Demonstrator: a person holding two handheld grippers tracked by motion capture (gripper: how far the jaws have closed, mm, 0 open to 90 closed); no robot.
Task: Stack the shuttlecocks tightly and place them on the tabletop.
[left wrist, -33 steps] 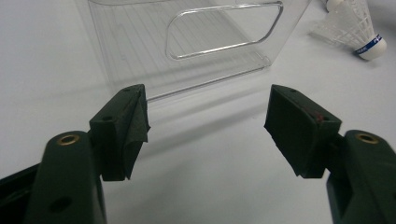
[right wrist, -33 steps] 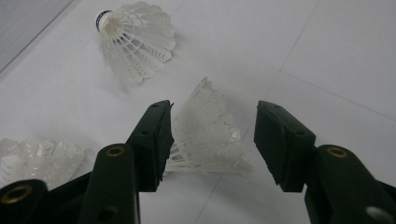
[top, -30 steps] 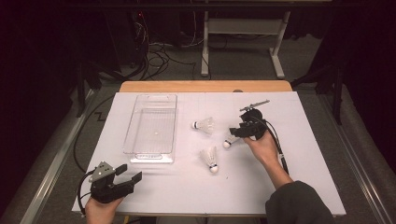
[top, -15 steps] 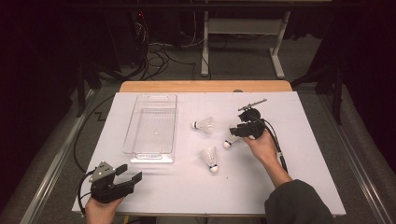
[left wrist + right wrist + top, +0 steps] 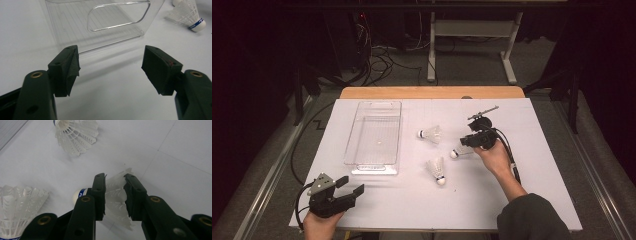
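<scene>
- The right gripper (image 5: 468, 143) is on the right half of the white table (image 5: 542, 165), near its far side, with the person's hand (image 5: 493, 159) behind it.
- Its jaws have just been closing, and now they stand narrow around the feather skirt of a shuttlecock (image 5: 115, 197); in the right gripper view both pads press on the white feathers.
- This held shuttlecock (image 5: 459, 152) lies on the table, and its cork head with a blue band points away from the gripper, to the left in the high view.
- A 2nd shuttlecock (image 5: 430, 134) lies near, on the far side, between the gripper and the clear plastic bin (image 5: 374, 133).
- A 3rd shuttlecock (image 5: 437, 170) lies near too, on the side closer to the person.
- The clear plastic bin stands on the left half of the table, well apart from the held shuttlecock.
- The left gripper (image 5: 351, 186) rests at the near left corner of the table, just in front of the short near wall of the bin.
- Its jaws are wide, and between them I see only the bare table surface.
</scene>
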